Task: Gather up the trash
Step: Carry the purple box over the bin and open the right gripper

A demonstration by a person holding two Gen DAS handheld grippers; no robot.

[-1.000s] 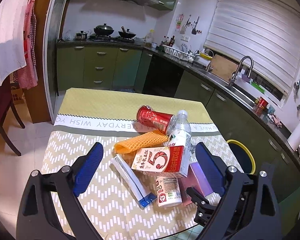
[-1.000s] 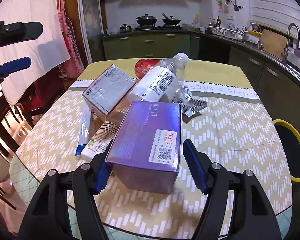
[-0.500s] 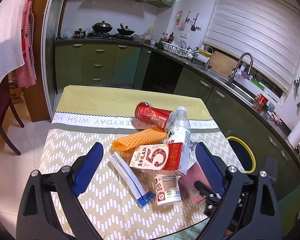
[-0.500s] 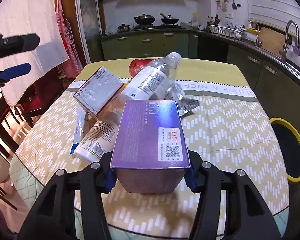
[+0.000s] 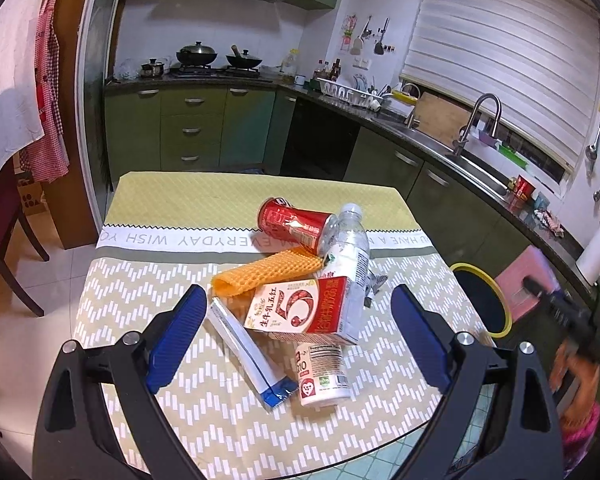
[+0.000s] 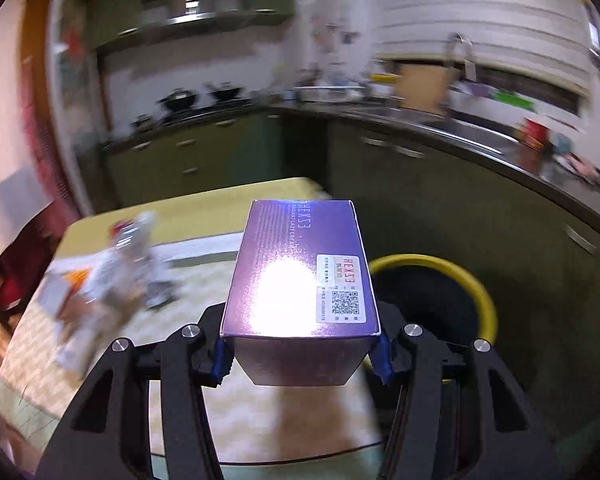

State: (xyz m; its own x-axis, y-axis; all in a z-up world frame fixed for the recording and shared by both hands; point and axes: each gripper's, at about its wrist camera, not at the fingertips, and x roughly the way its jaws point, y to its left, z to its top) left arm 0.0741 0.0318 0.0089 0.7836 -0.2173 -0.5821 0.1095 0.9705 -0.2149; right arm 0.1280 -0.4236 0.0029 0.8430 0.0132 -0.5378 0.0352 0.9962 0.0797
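Note:
My right gripper (image 6: 302, 354) is shut on a purple box (image 6: 300, 276) and holds it in the air beside the table, left of a black bin with a yellow rim (image 6: 432, 280). In the left wrist view the box (image 5: 520, 280) is blurred at far right, past the bin (image 5: 480, 300). My left gripper (image 5: 296, 332) is open above the trash pile: a red can (image 5: 292, 222), a clear water bottle (image 5: 350, 256), an orange foam net (image 5: 264, 276), a red and white milk carton (image 5: 304, 310), a white supplement bottle (image 5: 322, 372) and a blue and white wrapper (image 5: 248, 348).
The table (image 5: 140, 292) has a green and yellow patterned cloth. Green kitchen cabinets and a sink counter (image 5: 440, 140) run along the back and right. A dark red chair (image 5: 0, 220) stands left of the table. The right wrist view is motion-blurred.
My right gripper closed on the purple box, lifted it off the table and swung it right toward the bin. My left gripper stayed open over the pile.

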